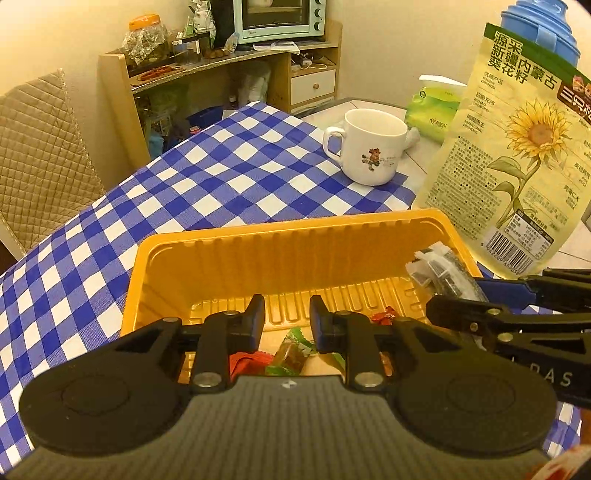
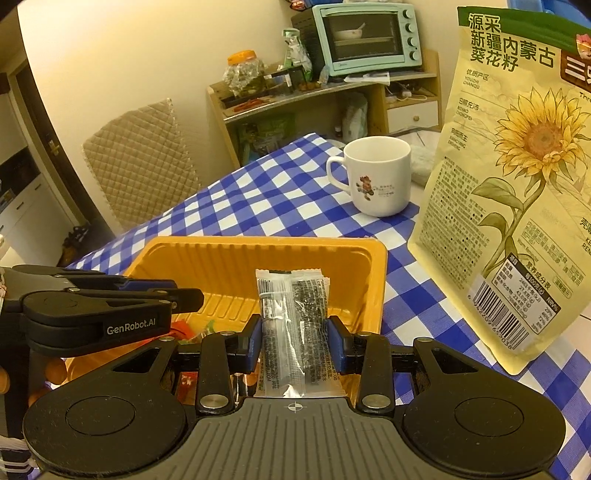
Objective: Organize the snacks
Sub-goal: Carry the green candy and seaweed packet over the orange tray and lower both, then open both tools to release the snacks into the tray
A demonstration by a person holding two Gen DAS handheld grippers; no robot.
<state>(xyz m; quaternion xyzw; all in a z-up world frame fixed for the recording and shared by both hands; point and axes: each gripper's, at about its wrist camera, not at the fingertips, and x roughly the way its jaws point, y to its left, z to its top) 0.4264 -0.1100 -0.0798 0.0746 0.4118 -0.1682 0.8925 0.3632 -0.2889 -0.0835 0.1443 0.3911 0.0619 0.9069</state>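
Note:
A yellow plastic tray (image 1: 288, 229) (image 2: 258, 242) sits on the blue checked tablecloth. Over its near end my left gripper (image 1: 287, 314) is open, with nothing between its pads. Under it lie a green-wrapped candy (image 1: 291, 350) and a red-wrapped one (image 1: 247, 363); another red candy (image 1: 384, 317) lies to the right. My right gripper (image 2: 294, 325) is shut on a clear snack packet (image 2: 291, 314) with black print, held upright over the tray's right part. From the left wrist view the packet (image 1: 443, 273) shows at the tray's right corner, at the right gripper's (image 1: 480, 306) fingertips.
A tall sunflower-seed bag (image 1: 517, 147) (image 2: 517, 184) stands just right of the tray. Behind the tray are a white mug (image 1: 369, 147) (image 2: 380, 177), a green tissue pack (image 1: 432, 110) and a blue container (image 1: 543, 29). A padded chair (image 1: 40, 147) stands left of the table.

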